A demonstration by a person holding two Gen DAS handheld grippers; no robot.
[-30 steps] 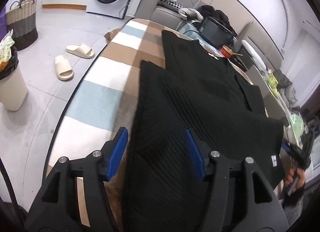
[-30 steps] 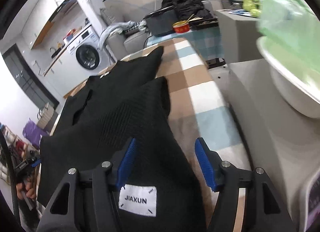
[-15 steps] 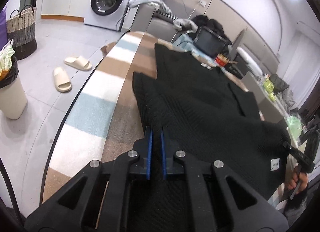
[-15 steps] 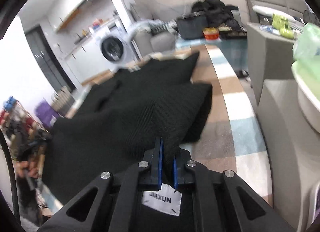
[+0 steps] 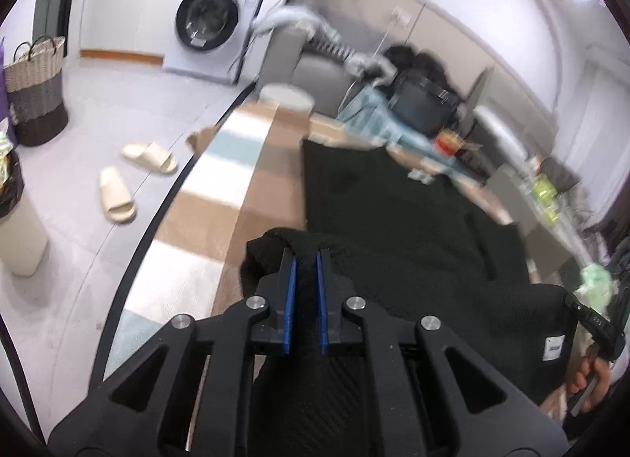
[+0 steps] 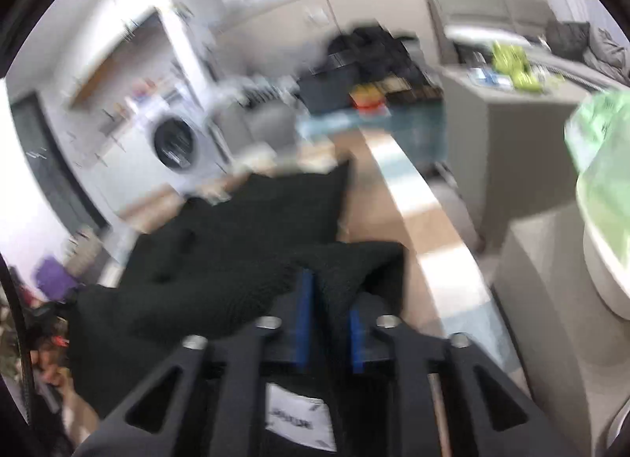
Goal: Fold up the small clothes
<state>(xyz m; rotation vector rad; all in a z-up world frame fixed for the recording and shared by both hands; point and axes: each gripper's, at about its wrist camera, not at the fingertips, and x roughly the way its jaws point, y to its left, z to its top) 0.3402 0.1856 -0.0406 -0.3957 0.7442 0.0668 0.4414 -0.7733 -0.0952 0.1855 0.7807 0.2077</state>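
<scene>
Garment [image 5: 413,228]: black knit, spread across striped table [image 5: 236,181].
Left gripper [image 5: 305,260]: clenched on its near hem, raising it for the fold.
Right gripper [image 6: 328,299]: jaws opening, opposite corner bunched between.

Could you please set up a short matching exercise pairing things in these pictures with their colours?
Column one:
1. garment
2. gripper pads
3. slippers
4. washing machine

Column two:
a. white
b. black
c. cream
d. blue

Pairs: 1-b, 2-d, 3-c, 4-a
</scene>
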